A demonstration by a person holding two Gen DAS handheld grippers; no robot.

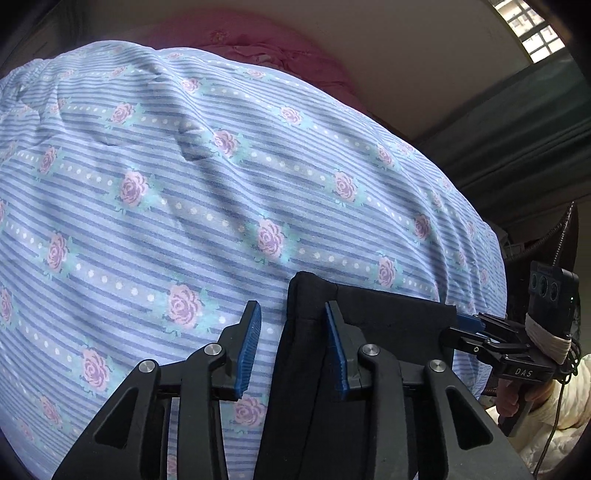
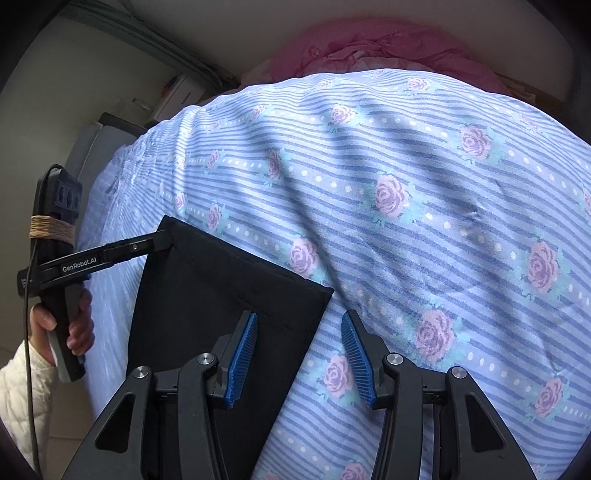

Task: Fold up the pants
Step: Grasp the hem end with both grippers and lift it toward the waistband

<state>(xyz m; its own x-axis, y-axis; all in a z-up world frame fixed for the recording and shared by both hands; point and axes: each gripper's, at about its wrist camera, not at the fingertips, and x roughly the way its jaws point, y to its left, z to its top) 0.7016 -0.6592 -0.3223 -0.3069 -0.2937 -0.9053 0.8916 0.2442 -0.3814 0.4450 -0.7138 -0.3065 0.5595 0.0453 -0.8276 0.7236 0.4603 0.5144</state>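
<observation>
- My left gripper (image 1: 293, 343) is spread wide, holding nothing; one pair of black pants (image 1: 369, 332) lies flat on the flowered bedspread (image 1: 184, 184), its corner just past my right-hand finger.
- My right gripper (image 2: 299, 350) is also spread wide, empty, the pants (image 2: 221, 288) lying under its left finger.
- Only the left view shows the window (image 1: 535, 33); only the right view shows my left hand (image 2: 74, 325) on its handle.
- Seen from the left, whether the right gripper's tips (image 1: 469, 323) at the pants' far edge grip anything I cannot tell.
- Count: two grippers, one pair of pants, one pink quilt (image 2: 369, 48) beyond.
</observation>
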